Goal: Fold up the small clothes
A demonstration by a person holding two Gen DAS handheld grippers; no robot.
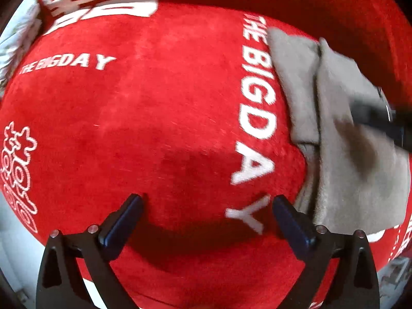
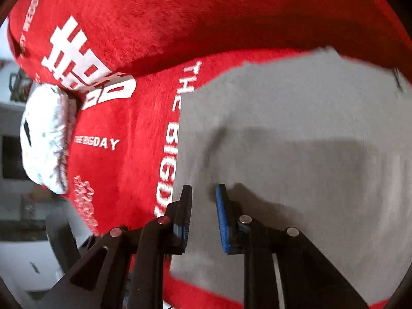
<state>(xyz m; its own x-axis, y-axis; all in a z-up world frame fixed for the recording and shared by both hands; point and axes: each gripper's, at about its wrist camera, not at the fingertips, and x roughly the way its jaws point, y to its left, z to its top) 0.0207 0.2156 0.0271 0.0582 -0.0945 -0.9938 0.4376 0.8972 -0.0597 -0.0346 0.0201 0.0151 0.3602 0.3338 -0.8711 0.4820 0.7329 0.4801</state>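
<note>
A grey folded garment [image 1: 342,139] lies on a red plush cover [image 1: 154,108] printed "THE BIG DAY", at the right of the left wrist view. My left gripper [image 1: 206,206] is wide open and empty over bare red cover, left of the garment. The right gripper shows there as a dark blurred shape [image 1: 381,118] over the garment. In the right wrist view the grey garment [image 2: 296,134] fills the right half. My right gripper [image 2: 203,193] hovers over its left part with a narrow gap between the fingers, nothing between them.
A white patterned cloth bundle [image 2: 46,139] lies at the left edge of the red cover [image 2: 123,139]. A raised red fold with white characters [image 2: 85,59] runs along the back. Pale room furniture [image 2: 23,257] shows beyond the cover's left edge.
</note>
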